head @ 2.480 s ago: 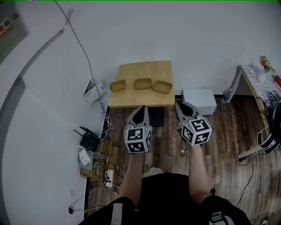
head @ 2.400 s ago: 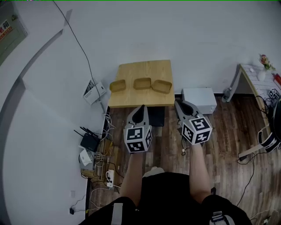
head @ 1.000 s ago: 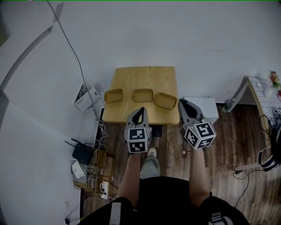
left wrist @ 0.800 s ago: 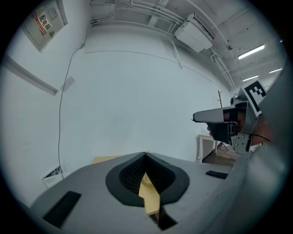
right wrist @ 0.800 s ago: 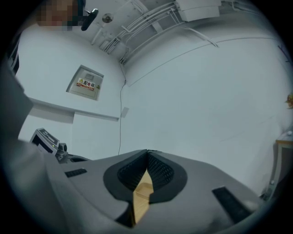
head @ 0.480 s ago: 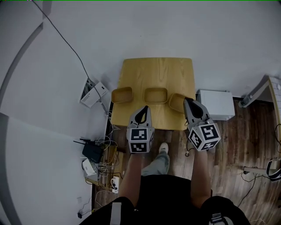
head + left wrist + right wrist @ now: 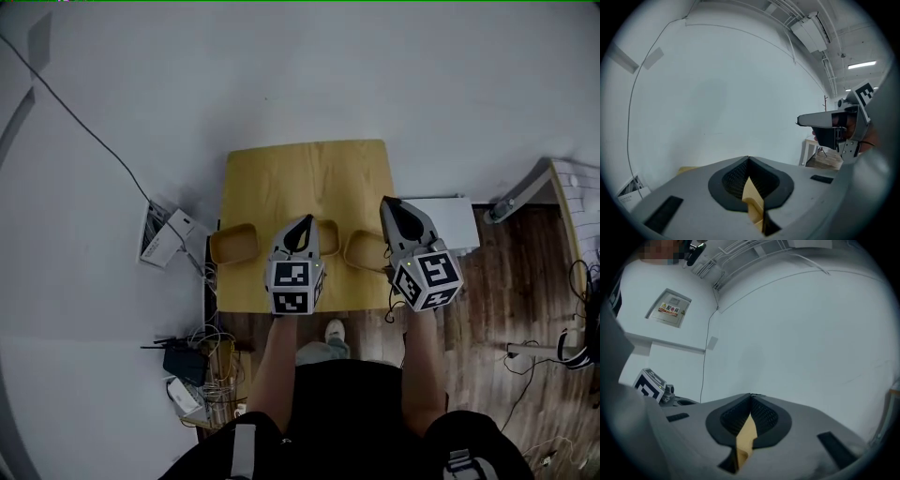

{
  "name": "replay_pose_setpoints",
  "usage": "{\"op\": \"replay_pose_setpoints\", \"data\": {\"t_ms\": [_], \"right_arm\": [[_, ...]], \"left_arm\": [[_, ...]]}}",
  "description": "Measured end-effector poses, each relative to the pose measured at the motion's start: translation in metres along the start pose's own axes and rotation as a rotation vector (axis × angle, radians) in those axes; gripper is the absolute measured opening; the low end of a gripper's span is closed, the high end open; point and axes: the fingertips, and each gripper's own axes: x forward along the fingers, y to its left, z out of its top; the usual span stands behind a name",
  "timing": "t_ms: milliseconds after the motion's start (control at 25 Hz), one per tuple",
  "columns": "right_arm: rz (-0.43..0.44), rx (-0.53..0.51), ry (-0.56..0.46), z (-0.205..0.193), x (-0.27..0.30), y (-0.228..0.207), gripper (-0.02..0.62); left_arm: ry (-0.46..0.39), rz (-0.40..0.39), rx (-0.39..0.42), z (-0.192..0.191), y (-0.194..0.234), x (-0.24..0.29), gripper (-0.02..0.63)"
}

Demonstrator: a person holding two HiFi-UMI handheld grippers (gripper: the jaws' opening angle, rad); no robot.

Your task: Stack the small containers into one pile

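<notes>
Three small tan containers stand in a row near the front edge of the wooden table (image 7: 309, 178). The left container (image 7: 233, 246) is in full view. My left gripper (image 7: 300, 222) hangs over the middle container (image 7: 328, 234) and hides most of it; it is shut and empty. The right container (image 7: 364, 250) lies just left of my right gripper (image 7: 391, 203), also shut and empty, which covers its right end. In the left gripper view the jaws (image 7: 749, 158) meet at the tip, with tan showing below. The right gripper view shows the same (image 7: 751, 394), facing the white wall.
A white box (image 7: 452, 217) sits on the wooden floor right of the table. Left of the table lie leaning papers (image 7: 162, 234), a black router (image 7: 182, 360) and tangled cables. A white wall stands behind the table. A white side table (image 7: 574, 192) is at the far right.
The person has walked up to the table. Both grippers moved forward from over the floor to above the row of containers. Their jaws stayed shut.
</notes>
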Motion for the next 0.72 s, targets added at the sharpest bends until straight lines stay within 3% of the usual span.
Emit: {"op": "replay_pose_setpoints", "data": {"t_ms": [400,720], "right_arm": [[-0.121,-0.053,0.045,0.007,-0.001,-0.049,0.006],[-0.195,0.011,0.163,-0.039,-0.019,-0.100,0.008]], "left_arm": [[0.004,-0.126,-0.026,0.010,-0.030,0.053,0.005],[0.141,-0.151,-0.052,-0.028,-0.064,0.093,0.006]]}}
